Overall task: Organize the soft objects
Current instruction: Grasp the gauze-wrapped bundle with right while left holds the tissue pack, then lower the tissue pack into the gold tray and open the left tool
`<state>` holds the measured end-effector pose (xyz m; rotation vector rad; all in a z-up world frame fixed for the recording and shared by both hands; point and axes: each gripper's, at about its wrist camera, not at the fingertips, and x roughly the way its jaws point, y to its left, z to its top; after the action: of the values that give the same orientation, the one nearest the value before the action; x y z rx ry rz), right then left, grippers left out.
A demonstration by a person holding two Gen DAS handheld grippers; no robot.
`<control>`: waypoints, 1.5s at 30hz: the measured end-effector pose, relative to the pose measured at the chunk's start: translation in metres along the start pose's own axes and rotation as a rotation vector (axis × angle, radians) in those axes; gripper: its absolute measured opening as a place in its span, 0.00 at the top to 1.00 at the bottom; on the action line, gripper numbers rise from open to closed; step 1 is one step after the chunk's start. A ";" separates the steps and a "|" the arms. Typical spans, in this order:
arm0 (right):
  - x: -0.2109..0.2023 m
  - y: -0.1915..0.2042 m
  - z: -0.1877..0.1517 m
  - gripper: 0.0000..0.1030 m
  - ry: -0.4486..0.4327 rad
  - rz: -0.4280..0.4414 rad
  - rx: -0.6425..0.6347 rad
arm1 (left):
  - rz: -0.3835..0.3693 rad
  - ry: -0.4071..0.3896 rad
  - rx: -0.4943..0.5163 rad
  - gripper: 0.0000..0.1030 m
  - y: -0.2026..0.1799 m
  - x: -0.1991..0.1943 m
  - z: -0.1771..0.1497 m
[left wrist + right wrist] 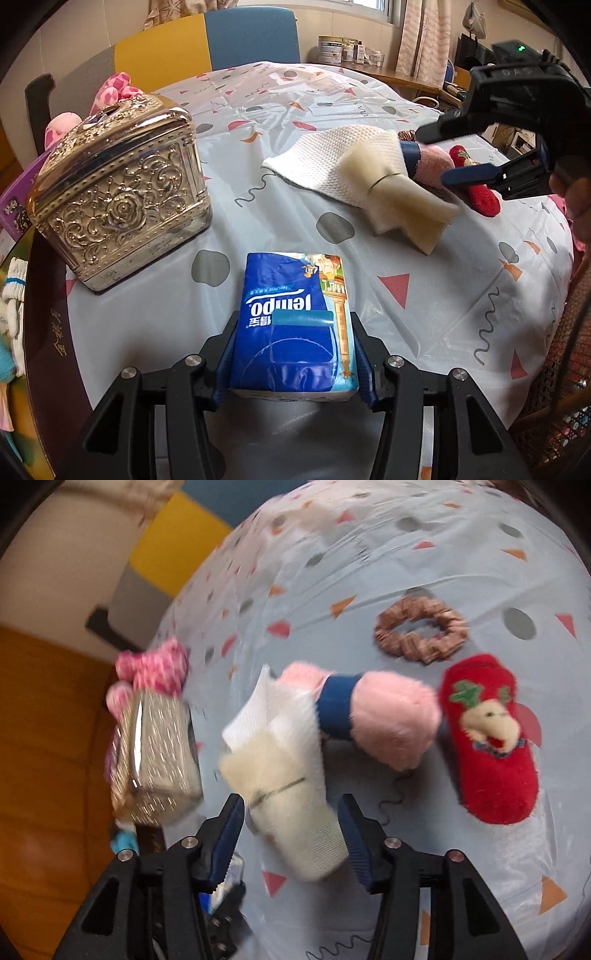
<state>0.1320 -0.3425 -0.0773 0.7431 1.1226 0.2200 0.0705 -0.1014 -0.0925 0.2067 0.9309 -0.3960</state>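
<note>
My left gripper (pixel 294 332) is shut on a blue Tempo tissue pack (pixel 295 295), low over the patterned tablecloth (pixel 424 288). My right gripper (pixel 291 812) is open. A cream sock (pixel 295 812) shows between its fingers with a small gap on each side; in the left wrist view the cream sock (pixel 402 195) lies on the cloth, partly over a white paper towel (pixel 314 162). Beside it are a pink fluffy sock with a blue band (pixel 391 720) and a red Christmas sock (pixel 491 746). A brown scrunchie (pixel 421 629) lies farther back.
An ornate silver tissue box (pixel 122 192) stands at the left of the table, a pink spotted plush (pixel 110 88) behind it. White socks (pixel 14 291) sit past the left table edge. A yellow and blue chair (pixel 207 40) stands beyond the table. A hand (pixel 576 192) holds the right gripper.
</note>
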 end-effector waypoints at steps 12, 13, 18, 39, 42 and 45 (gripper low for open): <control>-0.009 0.056 -0.023 0.53 -0.080 -0.001 -0.293 | -0.001 -0.006 -0.004 0.48 0.001 -0.003 -0.003; -0.003 0.062 -0.025 0.53 -0.076 -0.045 -0.325 | -0.001 -0.007 -0.006 0.48 0.001 -0.003 -0.003; 0.036 0.063 -0.028 0.53 0.065 -0.228 -0.378 | -0.001 -0.012 -0.001 0.48 0.001 -0.003 -0.005; 0.016 0.061 -0.025 0.68 0.005 -0.117 -0.341 | -0.082 -0.127 -0.039 0.50 0.027 -0.055 0.103; 0.017 0.071 -0.030 0.68 0.013 -0.090 -0.389 | -0.070 -0.140 -0.080 0.50 0.039 -0.052 0.134; 0.014 0.076 -0.033 0.68 0.010 -0.055 -0.414 | -0.017 -0.170 -0.140 0.50 0.066 -0.053 0.165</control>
<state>0.1245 -0.2650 -0.0465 0.3436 1.0603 0.3956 0.1916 -0.0852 0.0473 0.0359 0.7901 -0.3569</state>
